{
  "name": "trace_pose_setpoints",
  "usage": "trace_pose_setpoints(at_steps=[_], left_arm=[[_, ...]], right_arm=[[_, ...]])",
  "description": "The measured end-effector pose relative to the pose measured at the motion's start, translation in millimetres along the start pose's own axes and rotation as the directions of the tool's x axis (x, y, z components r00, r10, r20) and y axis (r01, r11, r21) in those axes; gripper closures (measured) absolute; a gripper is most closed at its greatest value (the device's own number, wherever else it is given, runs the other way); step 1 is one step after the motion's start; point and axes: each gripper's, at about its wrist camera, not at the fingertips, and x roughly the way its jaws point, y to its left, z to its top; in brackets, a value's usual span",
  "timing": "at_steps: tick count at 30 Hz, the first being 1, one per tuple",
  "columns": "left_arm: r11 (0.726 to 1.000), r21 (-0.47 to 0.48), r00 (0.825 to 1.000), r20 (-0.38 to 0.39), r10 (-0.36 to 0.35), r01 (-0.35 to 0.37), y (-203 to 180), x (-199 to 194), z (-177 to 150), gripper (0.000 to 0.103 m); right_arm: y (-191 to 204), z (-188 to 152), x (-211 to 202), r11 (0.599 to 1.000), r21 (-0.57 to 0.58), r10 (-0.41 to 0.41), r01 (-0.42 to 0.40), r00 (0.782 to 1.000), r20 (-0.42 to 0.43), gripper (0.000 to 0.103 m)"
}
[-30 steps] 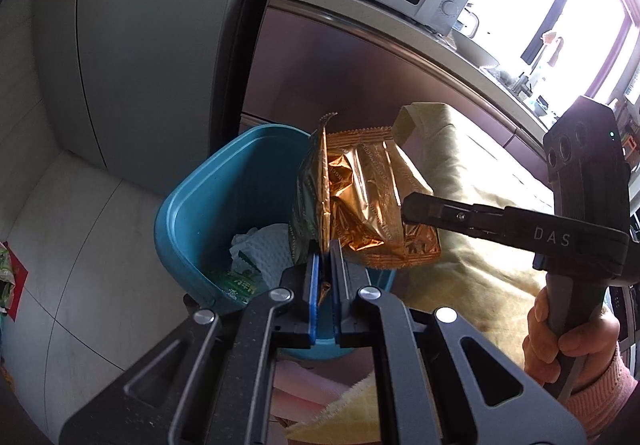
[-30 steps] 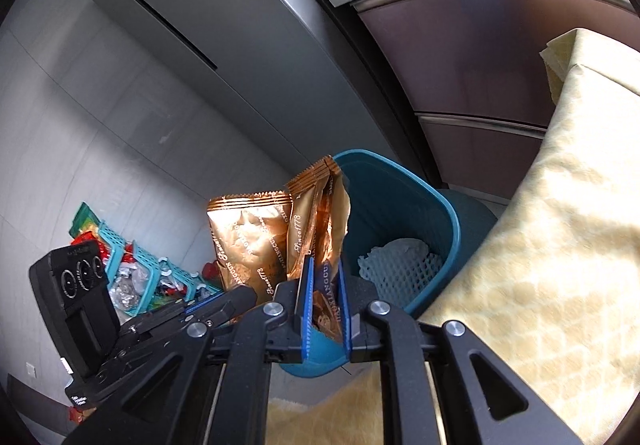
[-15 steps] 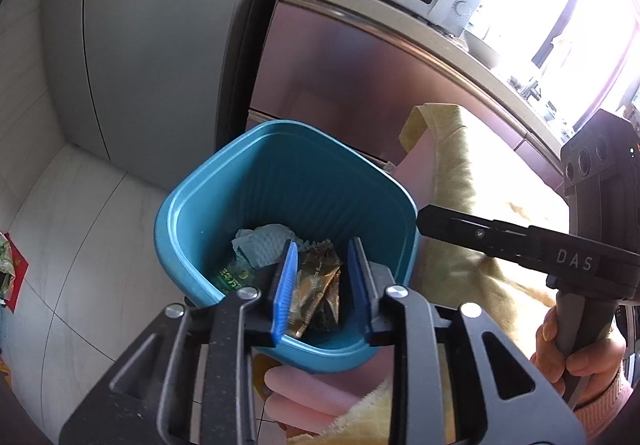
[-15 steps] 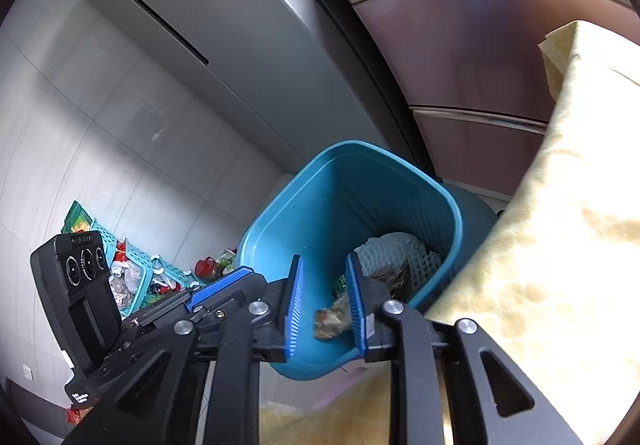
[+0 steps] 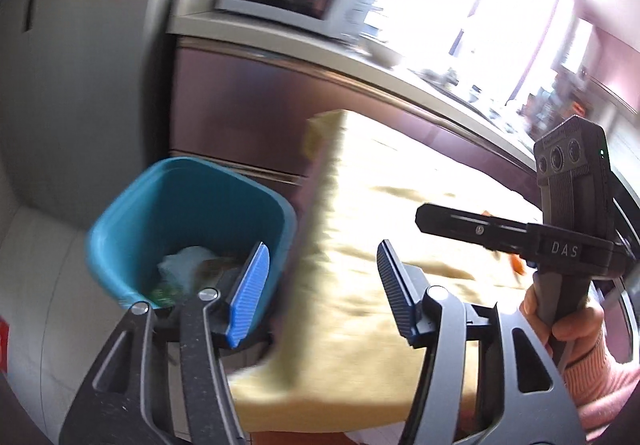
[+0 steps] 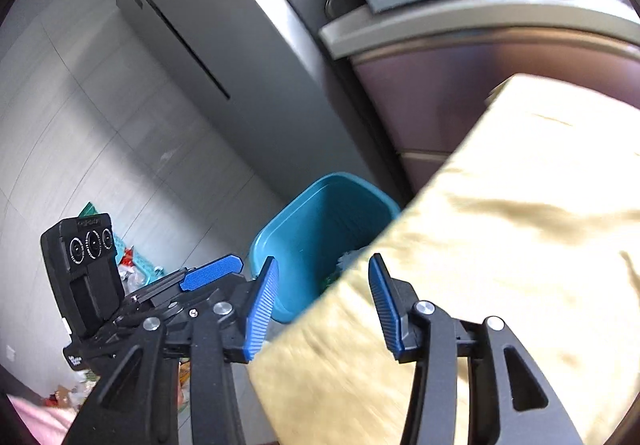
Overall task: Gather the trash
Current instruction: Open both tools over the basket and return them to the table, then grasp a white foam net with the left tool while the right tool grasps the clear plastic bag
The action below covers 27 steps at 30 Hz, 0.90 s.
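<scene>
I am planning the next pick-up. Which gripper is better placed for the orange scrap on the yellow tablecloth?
Probably right. The right gripper reaches over the tablecloth, beside the orange scrap; the left gripper hangs at the cloth's edge near the bin. Both jaws have just been opening, nothing between them.

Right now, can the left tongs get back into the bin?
Probably yes. The left tongs are open and empty, the bin sits just below-left with its mouth uncovered; only the tablecloth edge beside it crowds the way.

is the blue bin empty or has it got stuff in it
Not empty. The left wrist view shows crumpled white paper and other scraps at the bottom of the blue bin; they cover only its floor. Blur hides what the scraps are.
</scene>
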Motion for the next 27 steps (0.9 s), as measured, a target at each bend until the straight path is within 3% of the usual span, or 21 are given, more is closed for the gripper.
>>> trace_pose_setpoints(at_steps=[5, 11, 18, 27], left_arm=[[0.992, 0.076, 0.994, -0.036, -0.100, 0.103, -47.5, 14.9, -4.3, 0.044], [0.972, 0.127, 0.977, -0.105, -0.183, 0.196, -101.0, 41.2, -13.9, 0.043], [0.941, 0.201, 0.955, -0.181, -0.237, 0.272, -157.9, 69.8, -22.9, 0.043], [0.898, 0.268, 0.923, -0.263, -0.280, 0.349, -222.5, 110.1, -23.4, 0.044]], right_arm=[[-31.1, -15.0, -58.1, 0.993, 0.045, -0.111, 0.108, 0.991, 0.074, 0.055], [-74.2, -39.8, -116.4, 0.963, 0.150, -0.242, 0.222, 0.961, 0.130, 0.054], [-125.0, -60.7, -165.6, 0.913, 0.275, -0.358, 0.302, 0.916, 0.182, 0.054], [-193.8, -60.4, -207.8, 0.834, 0.382, -0.496, 0.398, 0.845, 0.202, 0.054]])
